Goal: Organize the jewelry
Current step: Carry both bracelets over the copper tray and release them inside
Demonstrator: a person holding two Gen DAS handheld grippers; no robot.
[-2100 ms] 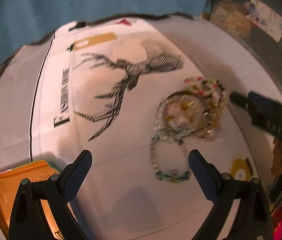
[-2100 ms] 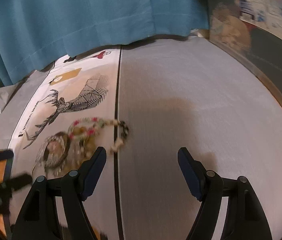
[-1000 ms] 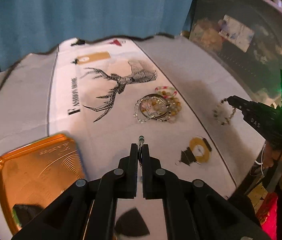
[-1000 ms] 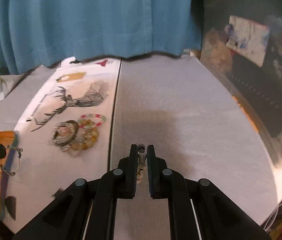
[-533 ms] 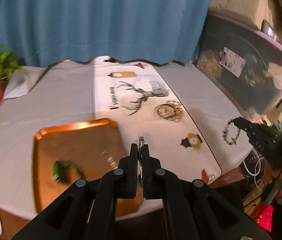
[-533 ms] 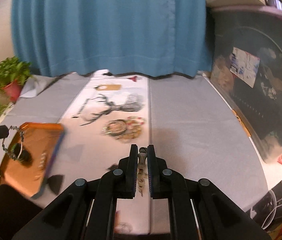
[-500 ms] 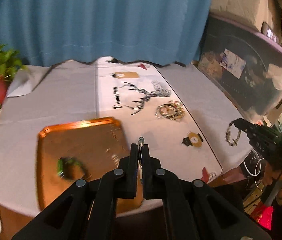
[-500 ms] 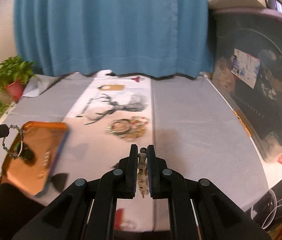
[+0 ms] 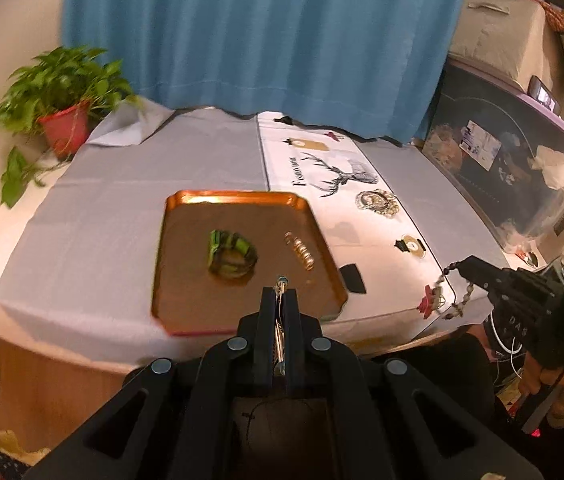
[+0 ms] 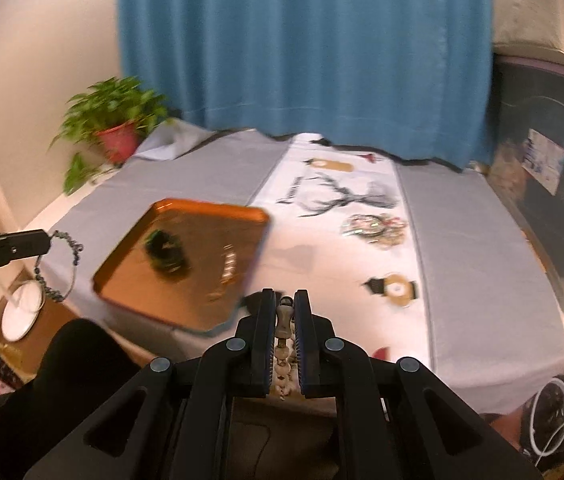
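Left gripper point(image 9: 280, 294): sitting at bottom centre of the left view, its fingers pressed together and pinching a thin chain bracelet point(image 10: 55, 266); in the right view that bracelet is hanging as a loop at the left edge of the frame, off the counter's edge.
Right gripper point(image 10: 284, 312): sitting at bottom centre of the right view, fingers closed and pinching a bead bracelet point(image 10: 283, 344); in the left view the beads are dangling from its tip at the right of the frame, just past the counter's near edge.
Tray point(image 9: 185, 280): an orange tray lying in the middle of the left view, on the grey cloth of the counter point(image 9: 129, 184).
In the tray: a green bangle point(image 9: 230, 255) is lying near its centre, and a small gold piece point(image 9: 300, 251) is lying to the right of it, apart from it.
Jewelry pile point(image 9: 377, 202): several bracelets are lying heaped together right of centre in the left view, on the white runner point(image 9: 366, 240) just below its printed deer.
Plant point(image 9: 57, 100): a potted plant in a red pot is standing at the upper left.
Curtain point(image 9: 261, 36): blue, filling the top of both views.
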